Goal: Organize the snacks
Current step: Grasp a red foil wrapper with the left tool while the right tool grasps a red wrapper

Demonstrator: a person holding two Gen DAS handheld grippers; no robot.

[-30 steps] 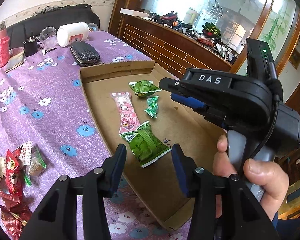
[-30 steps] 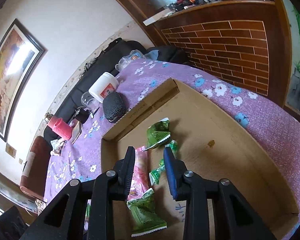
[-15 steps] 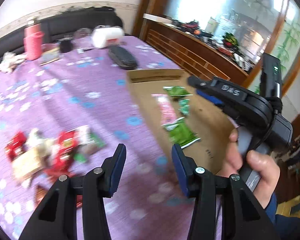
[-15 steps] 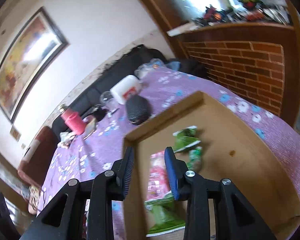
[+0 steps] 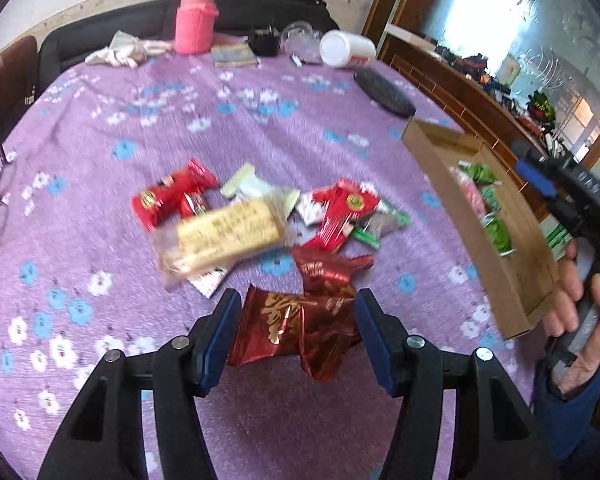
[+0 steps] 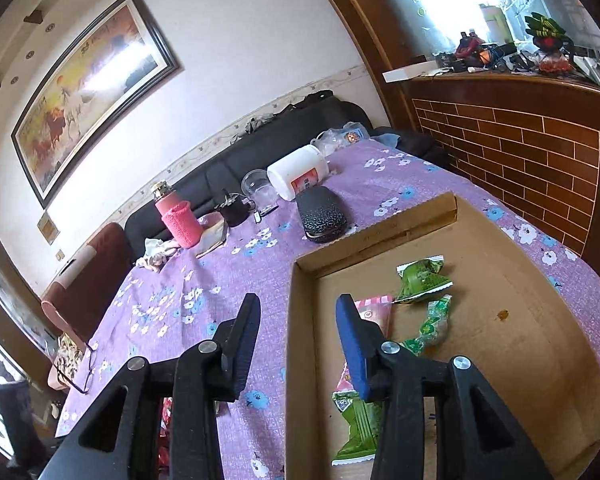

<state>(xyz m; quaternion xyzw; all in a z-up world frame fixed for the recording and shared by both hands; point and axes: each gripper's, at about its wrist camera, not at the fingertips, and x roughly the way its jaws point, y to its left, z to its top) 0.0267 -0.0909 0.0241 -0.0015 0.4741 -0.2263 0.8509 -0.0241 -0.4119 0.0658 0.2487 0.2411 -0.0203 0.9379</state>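
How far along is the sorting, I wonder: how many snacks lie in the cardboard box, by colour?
In the cardboard box:
Green packets: 3
Pink packet: 1
Total: 4

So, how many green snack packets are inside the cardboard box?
3 in the cardboard box: one at the far end, a small one in the middle, one nearest, partly behind the right gripper.
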